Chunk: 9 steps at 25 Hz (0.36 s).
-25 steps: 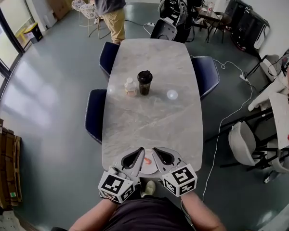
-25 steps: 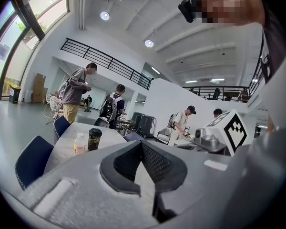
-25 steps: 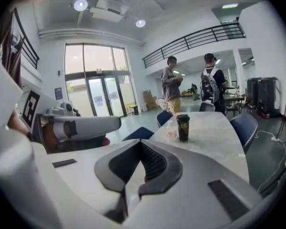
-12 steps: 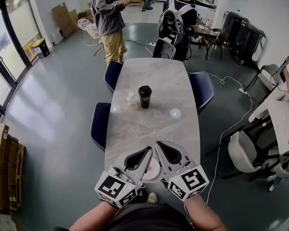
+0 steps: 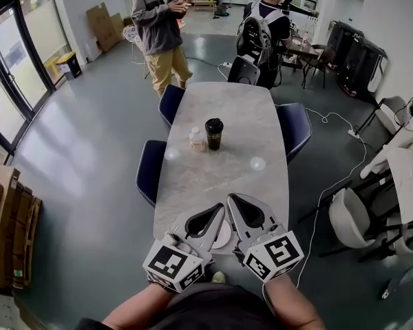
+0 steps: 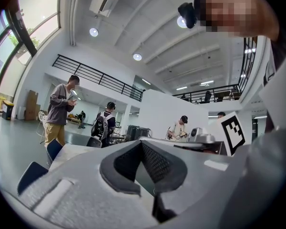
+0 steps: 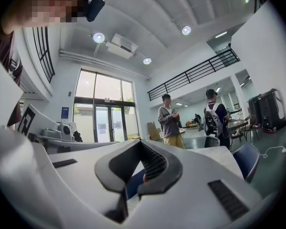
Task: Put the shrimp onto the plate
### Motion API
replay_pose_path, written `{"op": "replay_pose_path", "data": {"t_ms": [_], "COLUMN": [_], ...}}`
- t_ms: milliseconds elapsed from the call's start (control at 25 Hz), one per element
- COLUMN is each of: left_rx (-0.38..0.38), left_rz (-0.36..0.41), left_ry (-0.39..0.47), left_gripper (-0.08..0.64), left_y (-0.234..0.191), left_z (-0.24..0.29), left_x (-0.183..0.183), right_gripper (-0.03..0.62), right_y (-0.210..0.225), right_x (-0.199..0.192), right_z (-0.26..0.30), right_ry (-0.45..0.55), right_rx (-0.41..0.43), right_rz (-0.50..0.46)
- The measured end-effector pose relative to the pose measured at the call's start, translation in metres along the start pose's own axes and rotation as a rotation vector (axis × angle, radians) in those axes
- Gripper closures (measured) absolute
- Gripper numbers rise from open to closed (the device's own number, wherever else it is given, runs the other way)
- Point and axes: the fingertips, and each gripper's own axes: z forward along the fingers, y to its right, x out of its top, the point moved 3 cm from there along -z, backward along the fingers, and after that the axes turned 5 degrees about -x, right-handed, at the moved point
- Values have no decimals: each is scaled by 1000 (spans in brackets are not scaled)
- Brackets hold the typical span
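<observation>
Your left gripper (image 5: 219, 210) & right gripper (image 5: 232, 199): fingers clenched, empty, both over plate (image 5: 224, 238); shrimp hidden, prob. beneath.

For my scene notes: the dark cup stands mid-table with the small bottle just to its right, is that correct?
Not quite: the small bottle stands just left of the dark cup, not right, as the head view shows. The cup does stand midway along the table.

A large open office or lab hall with a grey polished floor (image 5: 89, 157). A long stone-topped table (image 5: 227, 177) with blue chairs (image 5: 296, 126) fills the frame's centre; glass doors (image 5: 20, 67) stand upper left, black equipment (image 5: 354, 53) upper right.
</observation>
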Motion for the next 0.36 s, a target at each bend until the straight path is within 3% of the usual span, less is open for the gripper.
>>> {"op": "replay_pose_path", "data": {"t_ms": [360], "left_rx": [35], "left_rz": [-1], "left_ry": [1], "left_gripper": [552], "left_y": [3], "left_z": [-3], "left_x": [-2], "right_gripper": [592], "right_y": [-3], "right_x": [-3], "right_z": [-9], "right_ry": [-10], "right_rx": [3], "right_rz": [-8]}}
